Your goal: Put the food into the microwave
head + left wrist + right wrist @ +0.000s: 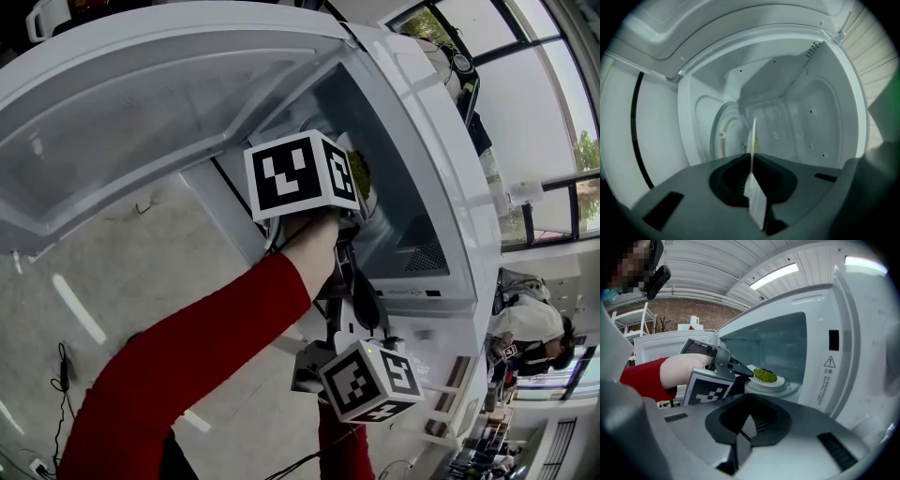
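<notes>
The white microwave [441,187] stands with its door [141,103] swung wide to the left. My left gripper [747,373] reaches into the cavity, shut on the rim of a white plate [774,382] that carries green food [765,375]. The plate sits low over the glass turntable [790,390]; I cannot tell whether it rests on it. In the left gripper view the plate [753,136] shows edge-on between the jaws, with the turntable [723,136] behind it. My right gripper [742,434] hangs back outside the opening, shut on nothing.
The microwave's control panel side [862,357] with a warning label [828,363] lies to the right of the opening. A person [530,323] stands far off at the right. Cables [61,370] lie on the floor at the lower left.
</notes>
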The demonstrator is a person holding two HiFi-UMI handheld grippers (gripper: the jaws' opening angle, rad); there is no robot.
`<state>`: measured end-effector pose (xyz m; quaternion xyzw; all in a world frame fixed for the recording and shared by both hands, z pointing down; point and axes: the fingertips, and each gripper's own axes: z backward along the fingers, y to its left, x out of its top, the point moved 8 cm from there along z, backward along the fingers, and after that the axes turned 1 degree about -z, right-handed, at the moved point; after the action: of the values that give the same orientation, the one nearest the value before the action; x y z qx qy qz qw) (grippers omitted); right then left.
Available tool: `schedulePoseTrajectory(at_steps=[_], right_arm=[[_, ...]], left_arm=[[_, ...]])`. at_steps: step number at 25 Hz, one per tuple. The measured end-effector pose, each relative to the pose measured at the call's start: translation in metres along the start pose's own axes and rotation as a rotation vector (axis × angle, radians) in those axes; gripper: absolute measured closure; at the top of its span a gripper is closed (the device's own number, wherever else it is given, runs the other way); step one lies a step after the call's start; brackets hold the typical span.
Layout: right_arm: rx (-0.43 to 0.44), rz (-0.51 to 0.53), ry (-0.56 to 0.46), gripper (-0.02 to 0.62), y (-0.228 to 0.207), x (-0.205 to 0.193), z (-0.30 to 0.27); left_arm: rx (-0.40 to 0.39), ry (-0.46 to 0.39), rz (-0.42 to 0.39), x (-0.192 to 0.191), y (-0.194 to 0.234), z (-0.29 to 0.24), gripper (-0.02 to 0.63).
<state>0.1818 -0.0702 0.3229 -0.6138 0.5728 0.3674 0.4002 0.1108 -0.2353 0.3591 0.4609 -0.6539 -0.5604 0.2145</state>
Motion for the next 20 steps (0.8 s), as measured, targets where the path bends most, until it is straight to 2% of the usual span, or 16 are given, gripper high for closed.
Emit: schedulePoseTrajectory(at_steps=[8, 14, 16, 20], right_arm=[[-0.009, -0.002, 0.011, 0.581, -0.003, 0.003, -0.004], [-0.015, -0.023, 0.013, 0.581, -0.004, 0.004, -0.003], [-0.016, -0.024, 0.015, 0.581, -0.003, 0.003, -0.003], [-0.017, -0.023, 0.011, 0.581, -0.004, 0.005, -0.002]], left_arm=[[0.076, 0.018, -0.046, 0.005, 0.0, -0.003, 0.583], [0.094, 0.021, -0.112, 0.007, -0.005, -0.005, 0.571], [0.11, 0.03, -0.145, 0.009, -0.004, -0.005, 0.568], [0.161, 0.05, -0.263, 0.012, -0.007, -0.006, 0.553]])
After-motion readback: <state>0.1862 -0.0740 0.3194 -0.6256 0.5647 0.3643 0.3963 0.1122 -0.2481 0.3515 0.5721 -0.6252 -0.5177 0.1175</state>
